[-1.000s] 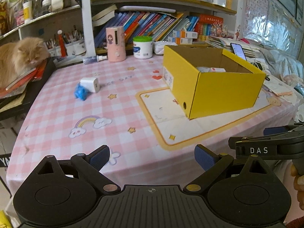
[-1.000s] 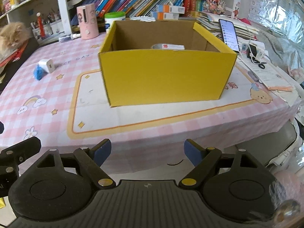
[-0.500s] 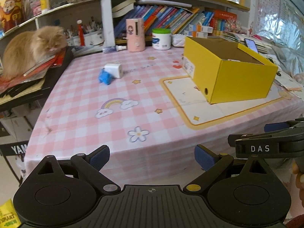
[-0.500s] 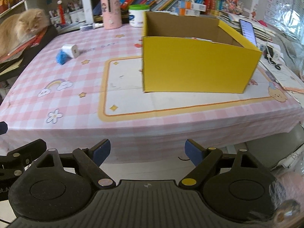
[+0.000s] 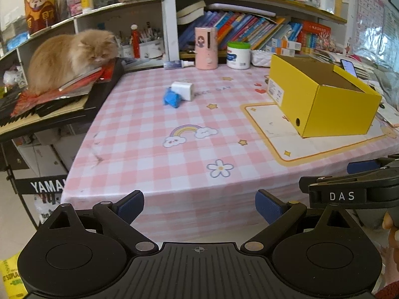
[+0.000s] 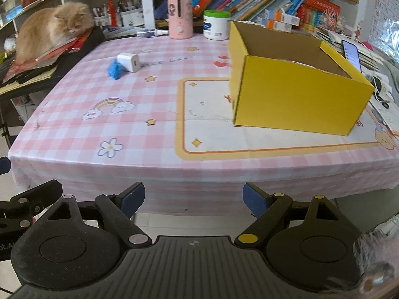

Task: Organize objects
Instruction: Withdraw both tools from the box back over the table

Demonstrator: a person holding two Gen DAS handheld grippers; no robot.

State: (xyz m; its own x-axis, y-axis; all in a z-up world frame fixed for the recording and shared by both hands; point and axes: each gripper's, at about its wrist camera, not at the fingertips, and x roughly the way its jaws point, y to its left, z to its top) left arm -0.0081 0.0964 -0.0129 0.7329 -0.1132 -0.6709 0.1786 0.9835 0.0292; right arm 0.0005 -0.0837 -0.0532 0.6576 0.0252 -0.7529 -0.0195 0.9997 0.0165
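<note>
A white charger block (image 5: 183, 90) (image 6: 129, 62) lies on the pink checked tablecloth (image 5: 174, 154) at the far left, touching a small blue crumpled item (image 5: 171, 99) (image 6: 115, 69). An open yellow cardboard box (image 5: 321, 99) (image 6: 294, 92) stands on the right half of the table, with something white just visible inside. Both grippers hang off the table's near edge, well short of these things. My left gripper (image 5: 199, 205) is open and holds nothing. My right gripper (image 6: 193, 198) is open too, nothing between its blue pads.
An orange cat (image 5: 69, 57) sits on books atop a keyboard at the left. A pink dispenser (image 5: 205, 48), a white jar (image 5: 238, 54) and a small bottle (image 5: 178, 64) line the back edge. A phone (image 6: 351, 54) and papers lie right of the box.
Both grippers have drifted left along the table's near edge; the box has slid right in both views, and the cat has come further into view. Jaws stay open.
</note>
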